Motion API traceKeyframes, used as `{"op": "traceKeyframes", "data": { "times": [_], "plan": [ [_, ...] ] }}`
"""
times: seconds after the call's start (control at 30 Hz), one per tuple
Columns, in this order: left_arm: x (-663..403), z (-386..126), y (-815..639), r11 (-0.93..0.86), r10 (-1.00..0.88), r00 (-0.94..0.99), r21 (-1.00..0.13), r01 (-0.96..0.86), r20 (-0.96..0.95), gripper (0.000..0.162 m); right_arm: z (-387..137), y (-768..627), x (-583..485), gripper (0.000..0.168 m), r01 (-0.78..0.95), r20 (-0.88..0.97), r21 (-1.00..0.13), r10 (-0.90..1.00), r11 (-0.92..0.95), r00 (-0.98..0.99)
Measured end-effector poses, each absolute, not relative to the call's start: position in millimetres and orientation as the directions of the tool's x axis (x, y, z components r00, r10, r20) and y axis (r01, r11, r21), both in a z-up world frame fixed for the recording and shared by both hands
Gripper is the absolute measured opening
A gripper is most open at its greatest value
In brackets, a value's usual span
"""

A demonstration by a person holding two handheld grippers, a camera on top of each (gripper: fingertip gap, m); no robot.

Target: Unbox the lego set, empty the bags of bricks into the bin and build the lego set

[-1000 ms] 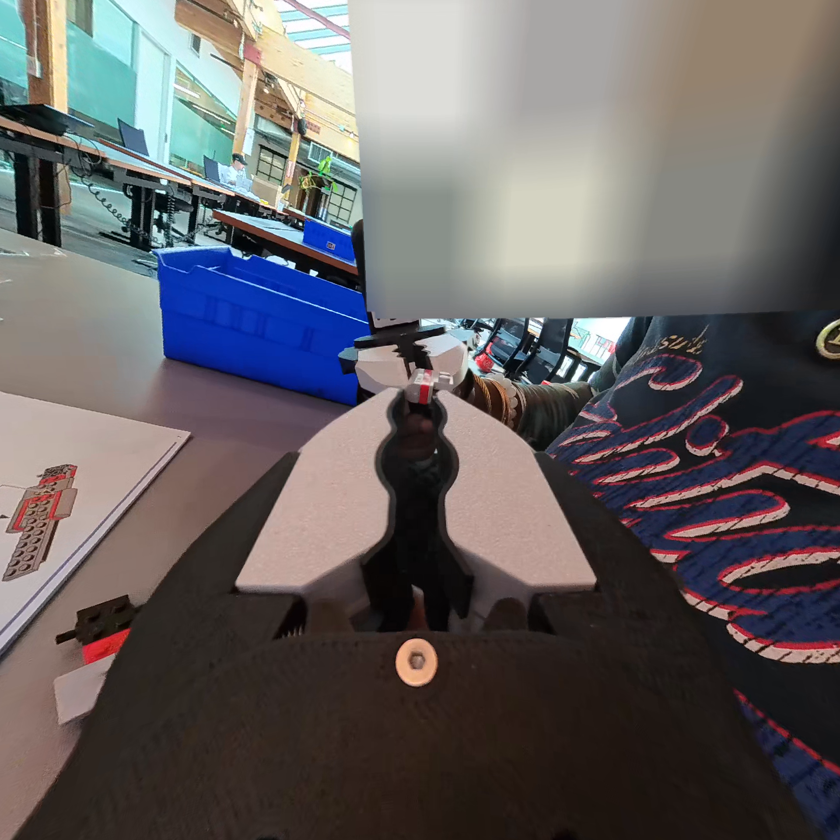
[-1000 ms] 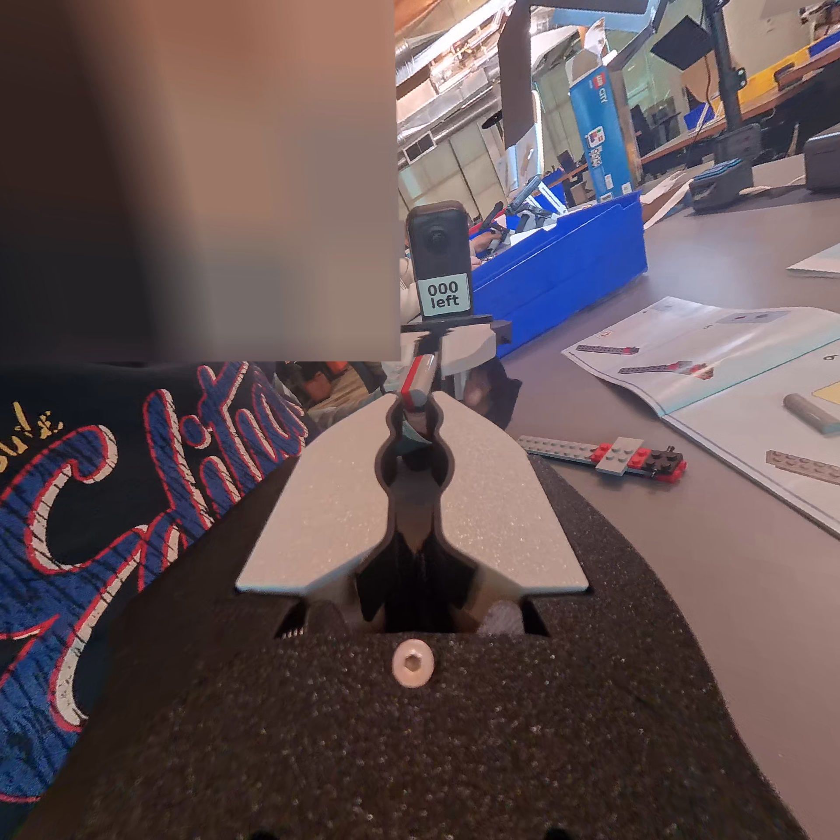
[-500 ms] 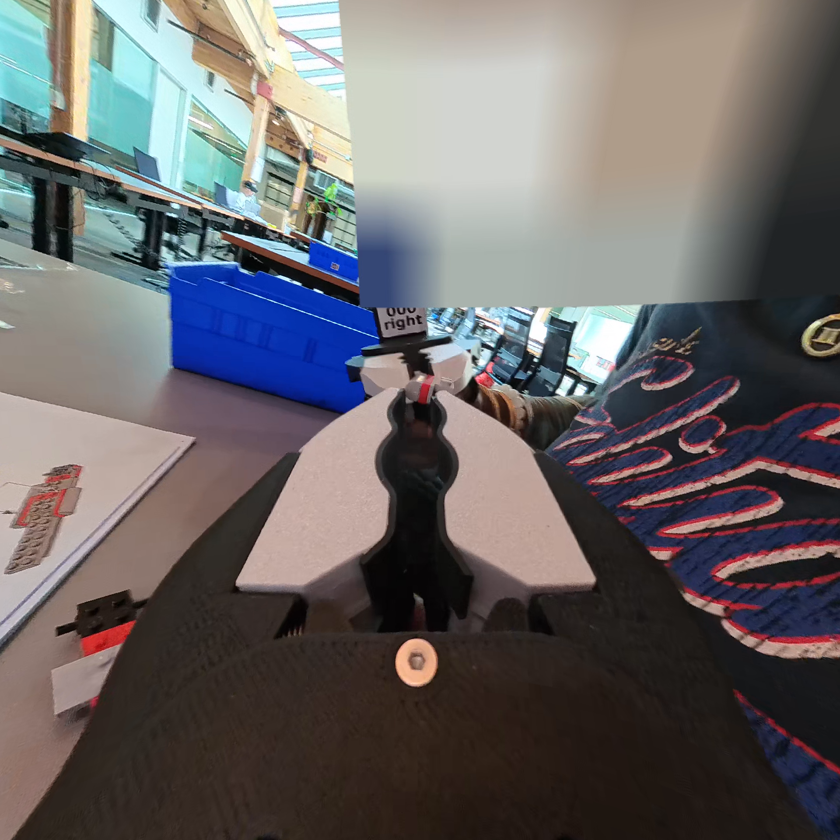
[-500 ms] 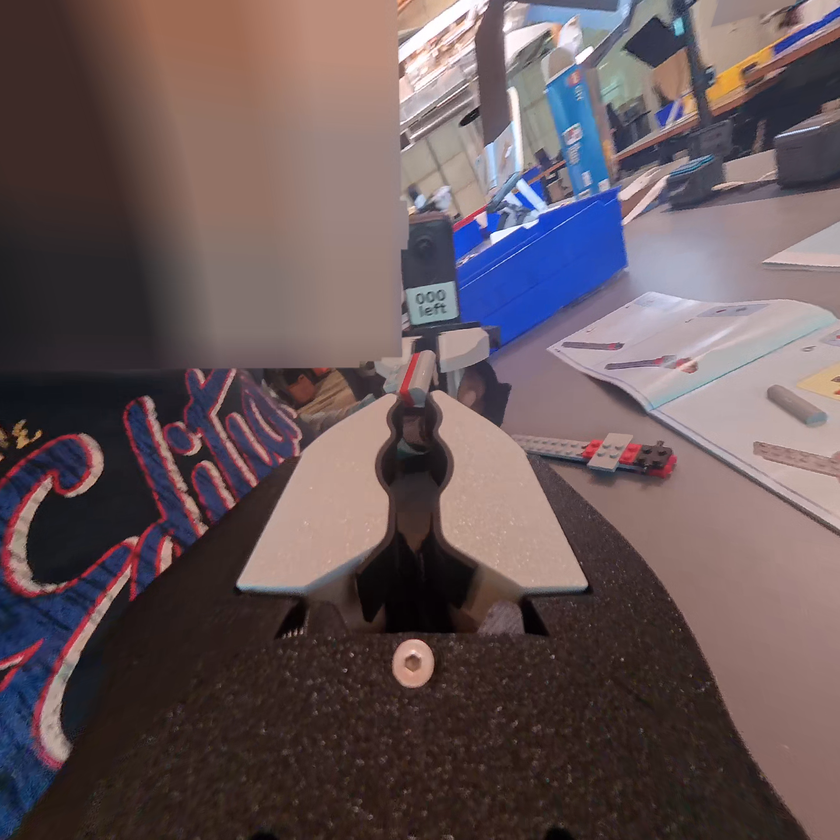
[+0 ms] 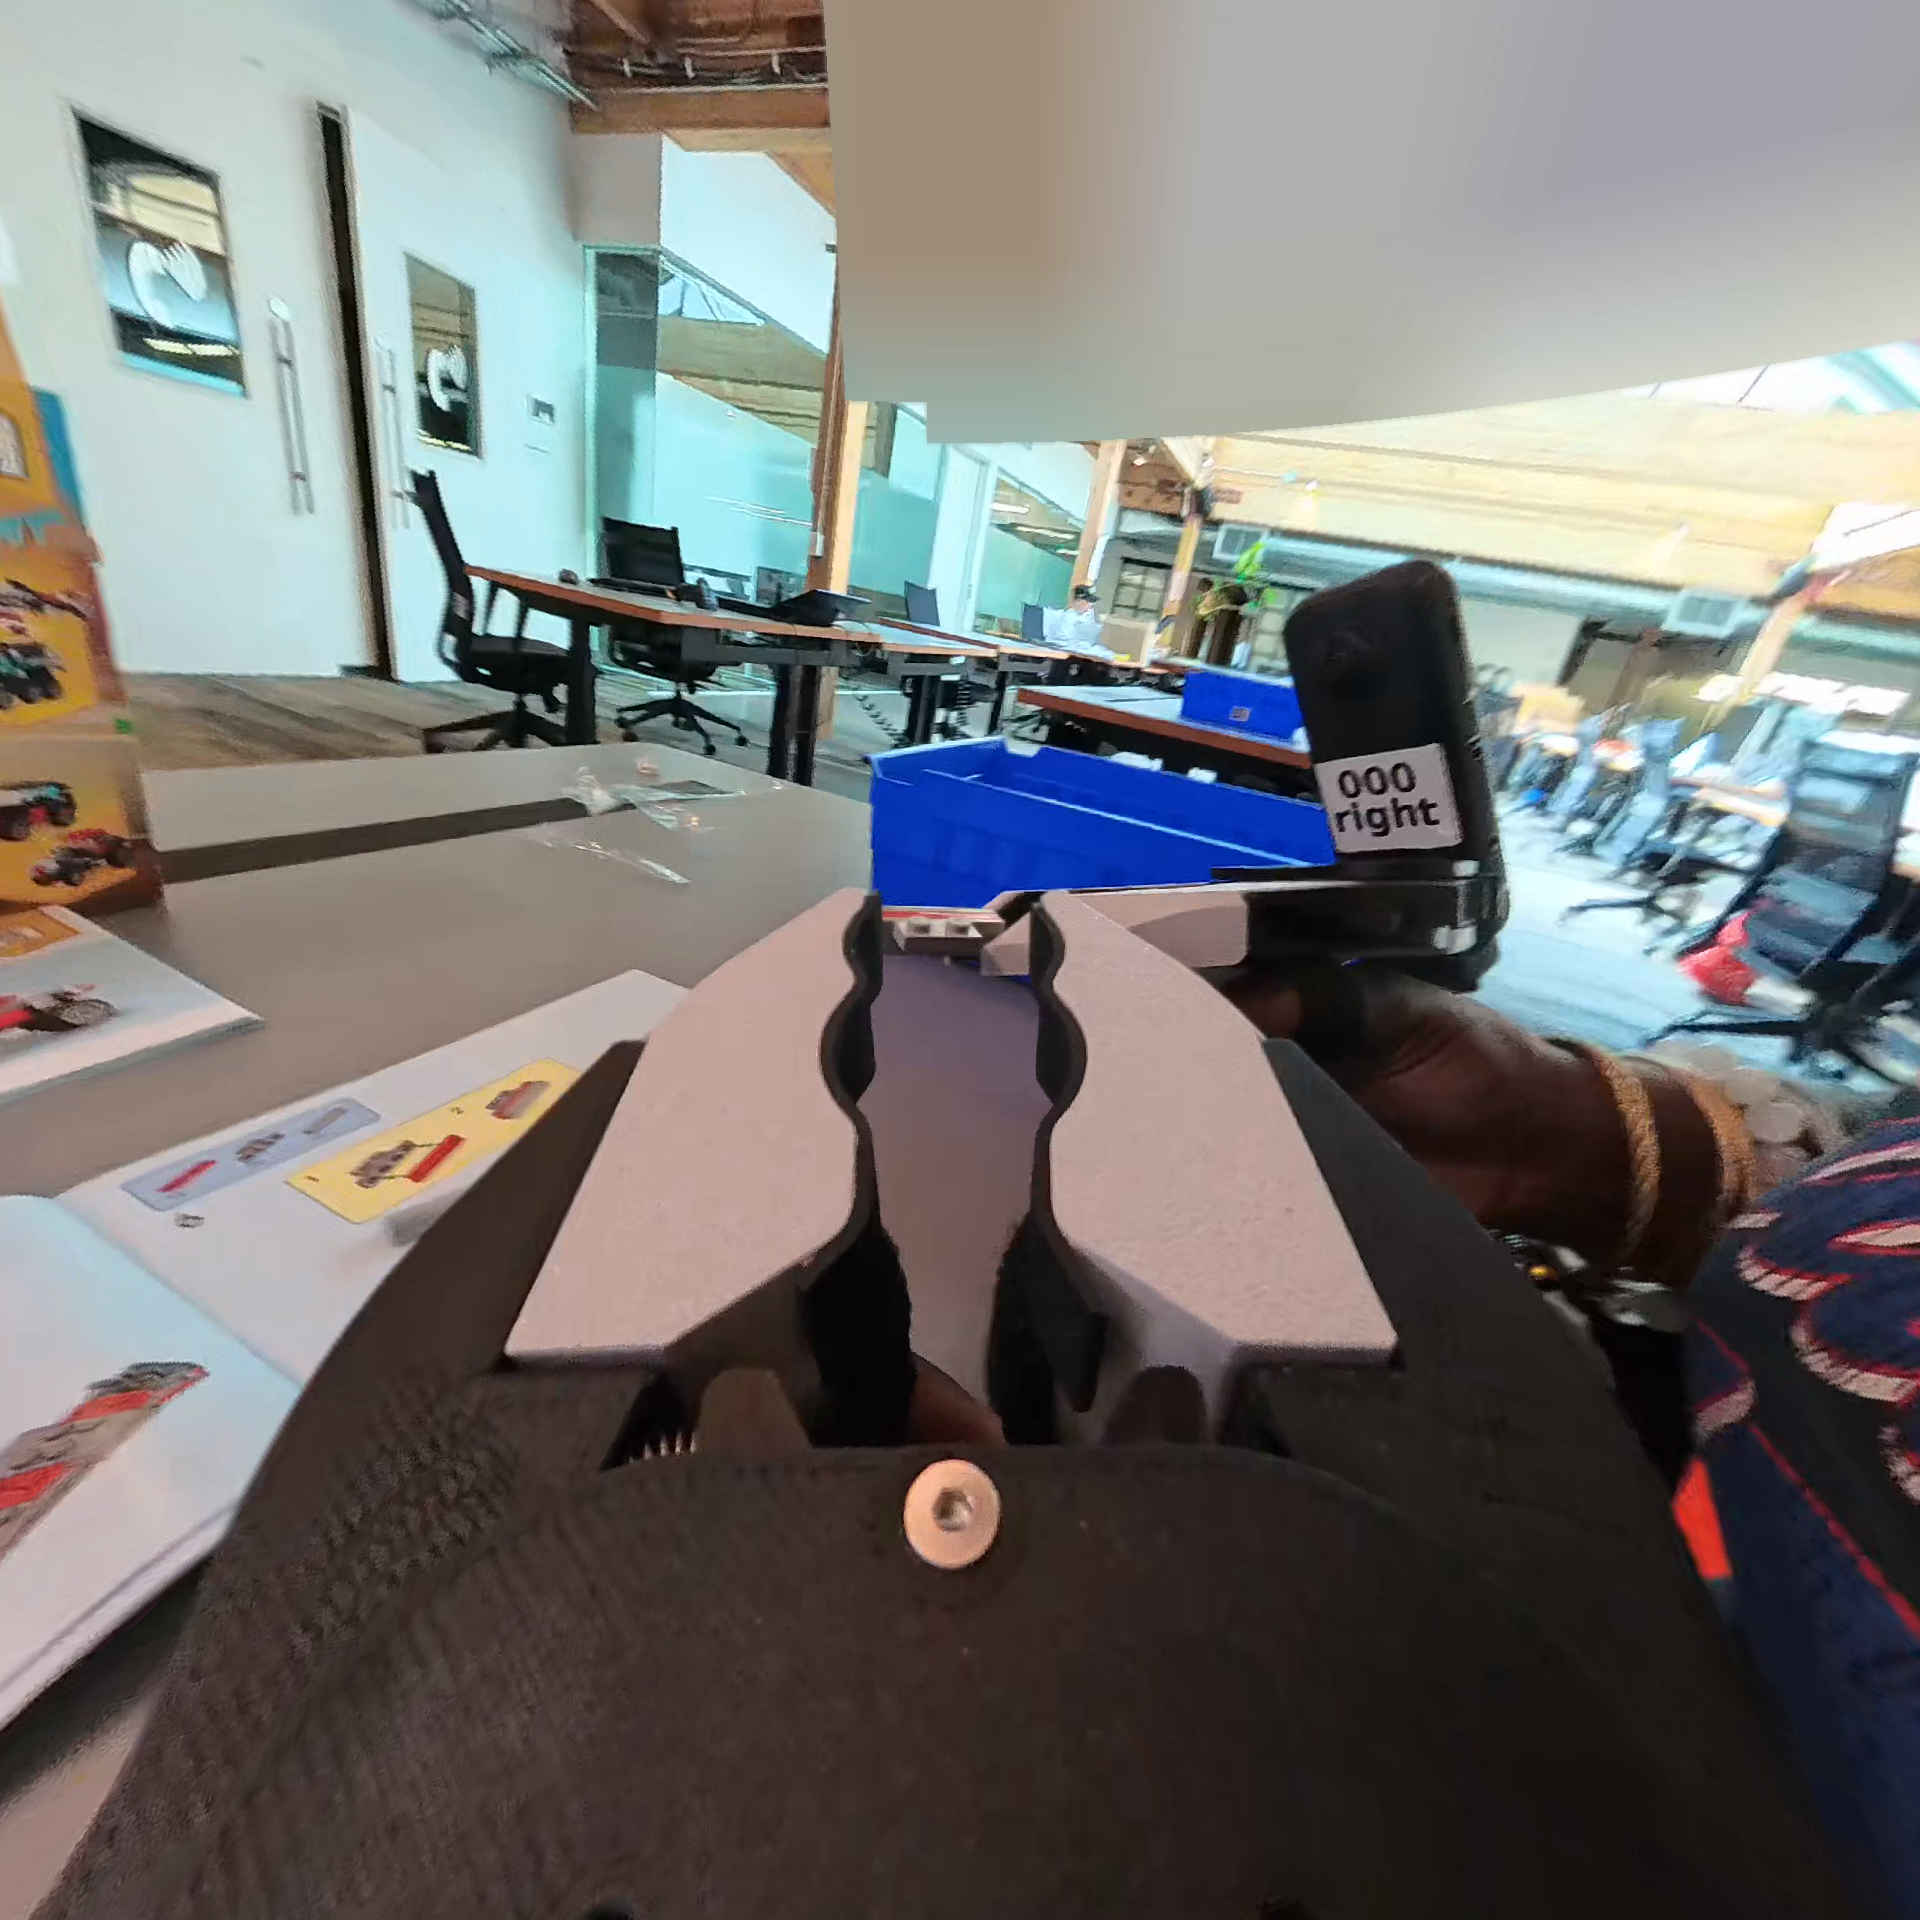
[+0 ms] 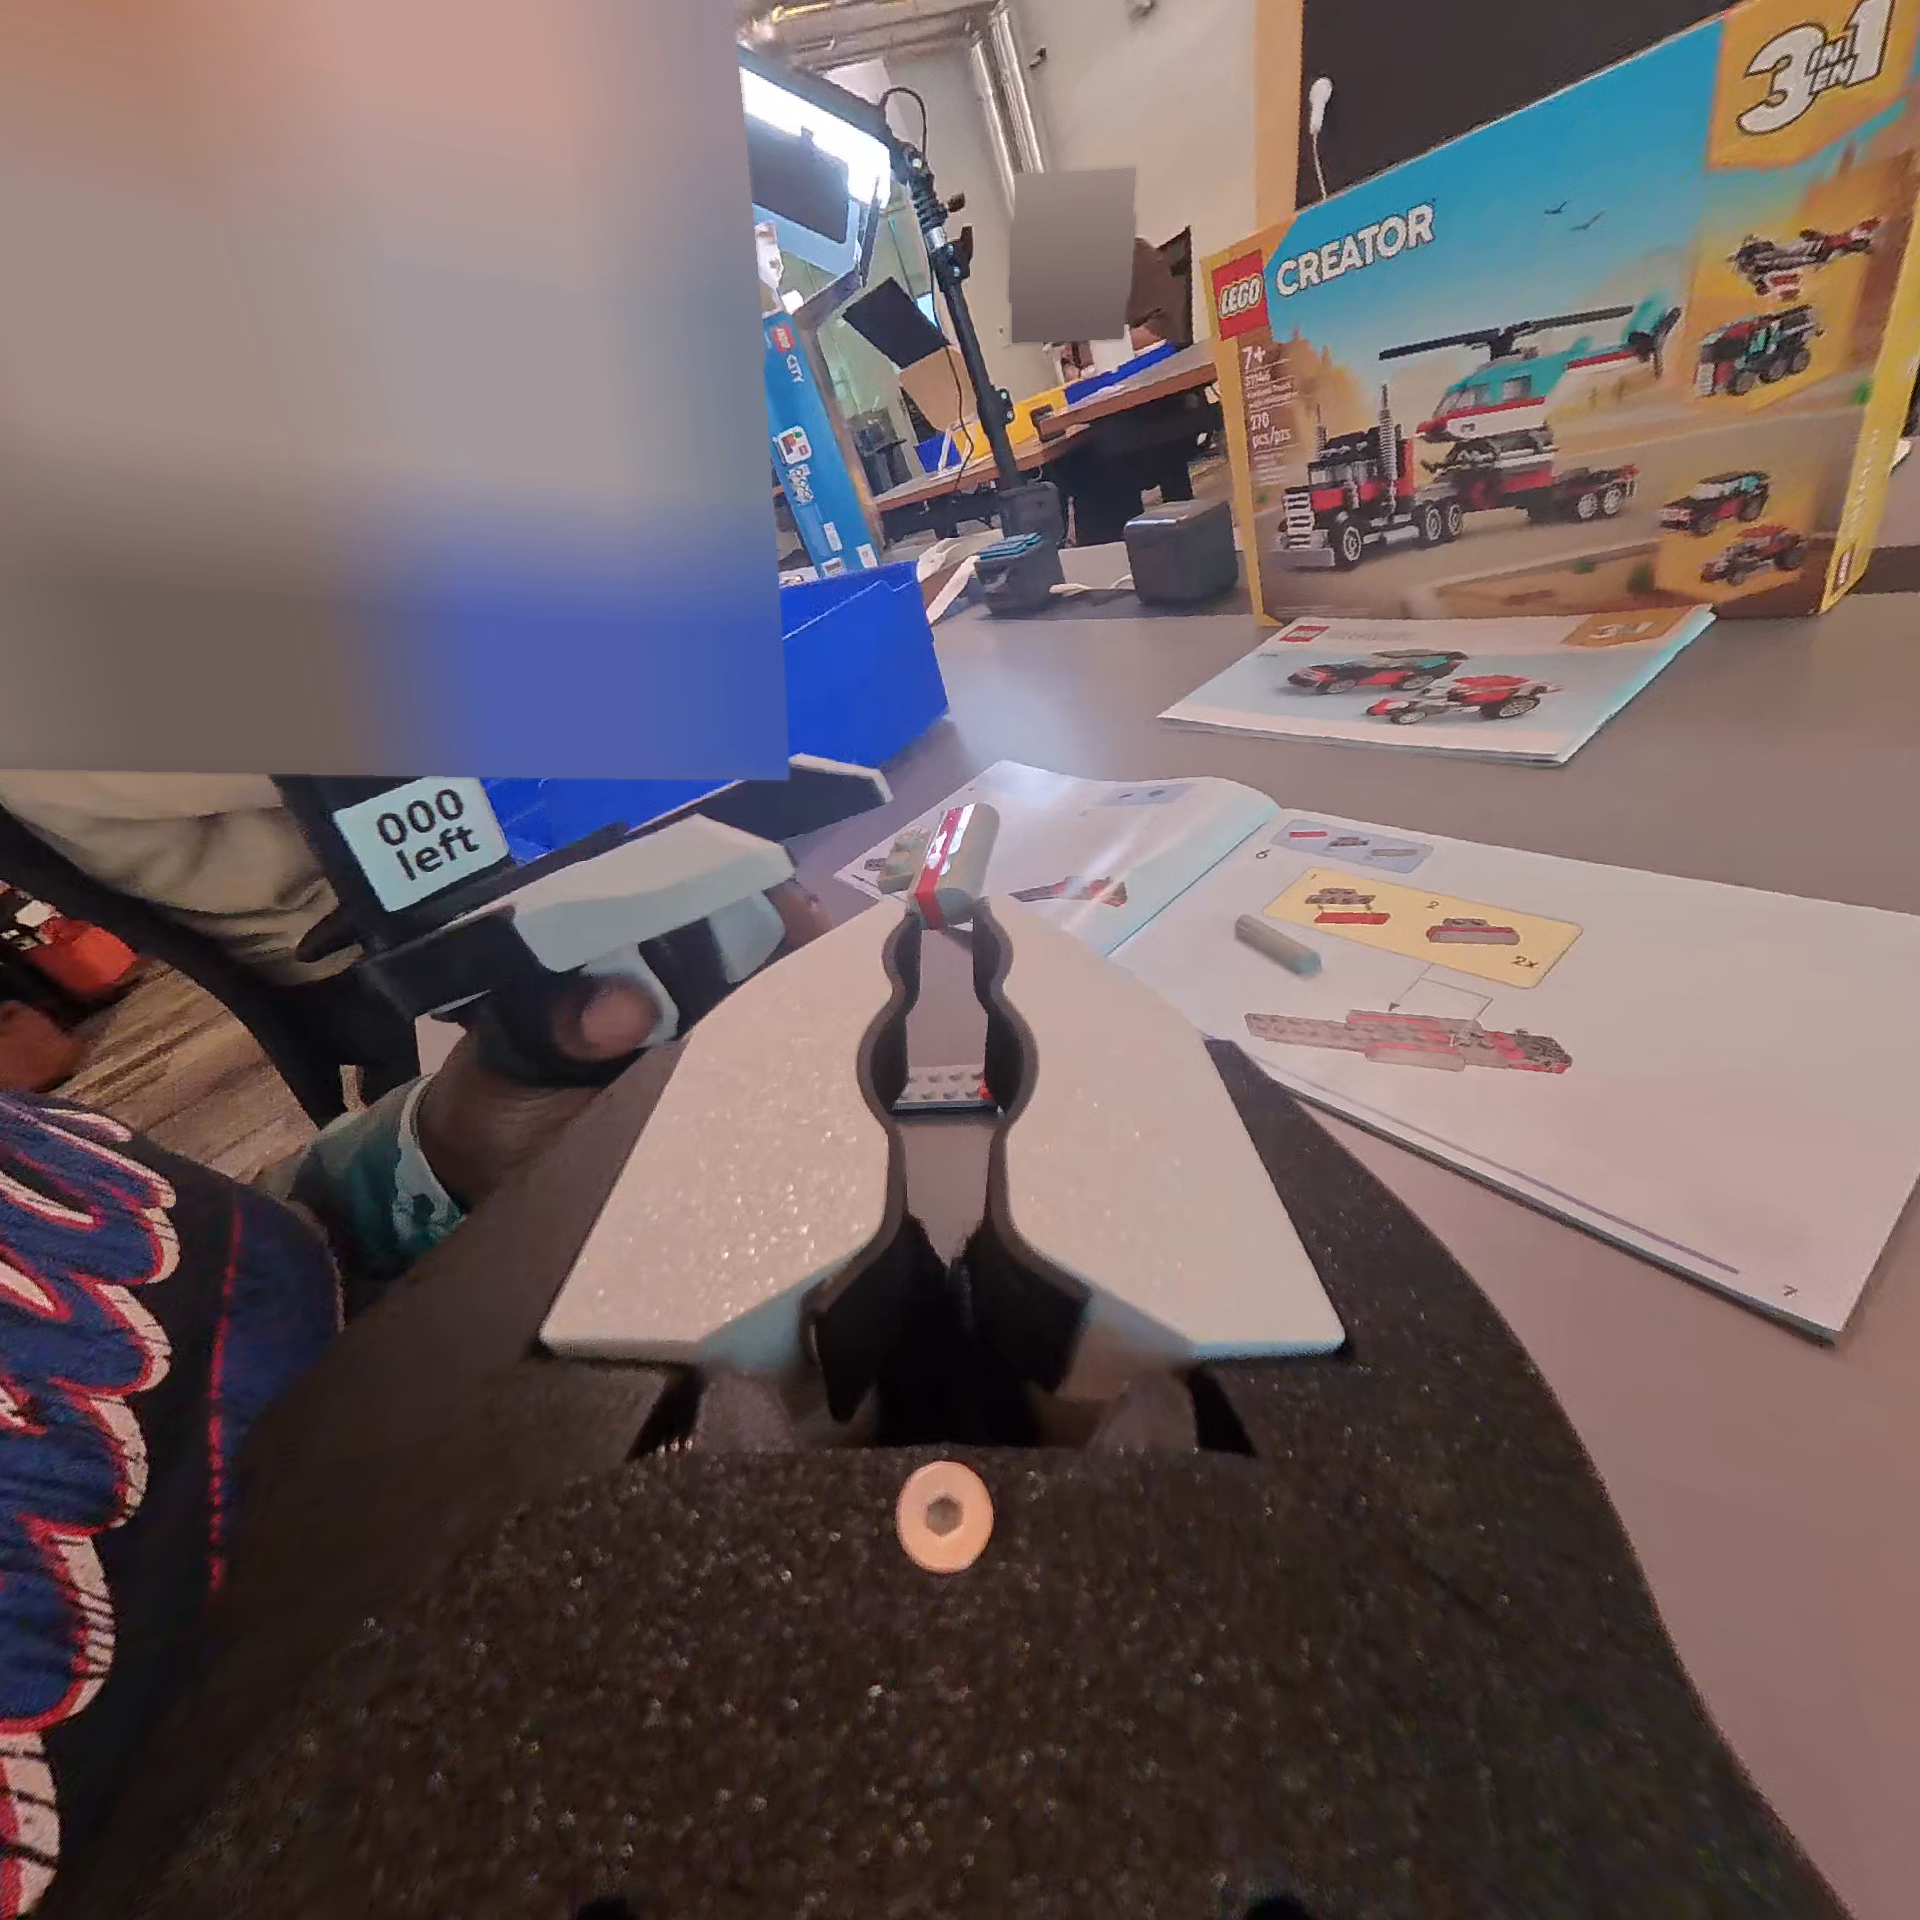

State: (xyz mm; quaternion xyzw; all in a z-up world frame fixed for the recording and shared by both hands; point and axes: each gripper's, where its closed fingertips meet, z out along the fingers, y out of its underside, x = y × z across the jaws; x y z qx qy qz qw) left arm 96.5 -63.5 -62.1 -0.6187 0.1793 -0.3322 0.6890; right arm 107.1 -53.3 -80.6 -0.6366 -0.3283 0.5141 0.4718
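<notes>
Above the open booklet (image 6: 1558, 1039), the right claw (image 6: 948, 914) pinches a grey-and-red brick stack (image 6: 954, 862); left claw (image 5: 951, 935) gapes empty.

Right gripper (image 6: 948, 920) at frame centre pinches a grey-and-red brick assembly (image 6: 954, 862), left gripper (image 6: 665, 904) at mid left, open instruction booklet (image 6: 1558, 1049) at right on grey table (image 6: 1714, 1558), lego box (image 6: 1558, 364) upper right.

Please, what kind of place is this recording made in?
Most likely a large open-plan office or lab workspace. Long rows of desks with black office chairs stretch into the background, and exposed wooden beams run under the ceiling. The grey table in front serves as a building station.
</notes>
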Motion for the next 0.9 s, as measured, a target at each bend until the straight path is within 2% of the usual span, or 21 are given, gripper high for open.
{"op": "traceKeyframes", "data": {
  "times": [0.13,0.3,0.47,0.6,0.73,0.77,0.87,0.9],
  "plan": [
    [99.4,-71.0,-57.8,0.019,-0.642,0.765,-0.997,0.079,0.048,0.027,-80.6,-54.2,106.4,0.009,-0.063,-0.329,-0.944,0.903,-0.325,0.275],
    [100.9,-76.2,-56.4,-0.005,-0.625,0.779,-0.999,0.045,0.038,0.018,-81.0,-55.7,106.3,0.009,-0.057,-0.304,-0.952,0.904,-0.301,0.302],
    [101.6,-78.2,-58.0,-0.024,-0.636,0.769,-0.997,0.07,0.07,0.02,-82.6,-58.1,107.8,0.01,-0.027,-0.254,-0.965,0.91,-0.26,0.327],
    [103.6,-78.6,-63.0,-0.038,-0.675,0.731,-0.994,0.099,0.099,0.016,-83.0,-62.8,108.9,0.01,0.017,-0.196,-0.977,0.929,-0.212,0.314],
    [103.0,-73.7,-73.1,-0.091,-0.765,0.614,-0.976,0.195,0.194,0.015,-76.3,-77.2,108.5,0.011,0.028,-0.176,-0.983,0.97,-0.183,0.167],
    [102.5,-70.2,-78.0,-0.112,-0.8,0.555,-0.966,0.235,0.227,0.015,-71.8,-84.9,108.8,0.014,0.015,-0.18,-0.983,0.98,-0.182,0.086],
    [99.7,-57.5,-100.9,-0.237,-0.899,0.276,-0.907,0.348,0.341,0.016,-56.1,-97.8,112.3,0.052,-0.031,-0.234,-0.971,0.966,-0.239,-0.113],
    [97.0,-54.4,-106.7,-0.282,-0.906,0.2,-0.886,0.368,0.372,0.015,-53.2,-99.0,112.8,0.058,-0.03,-0.254,-0.965,0.954,-0.262,-0.156]
  ]
}}
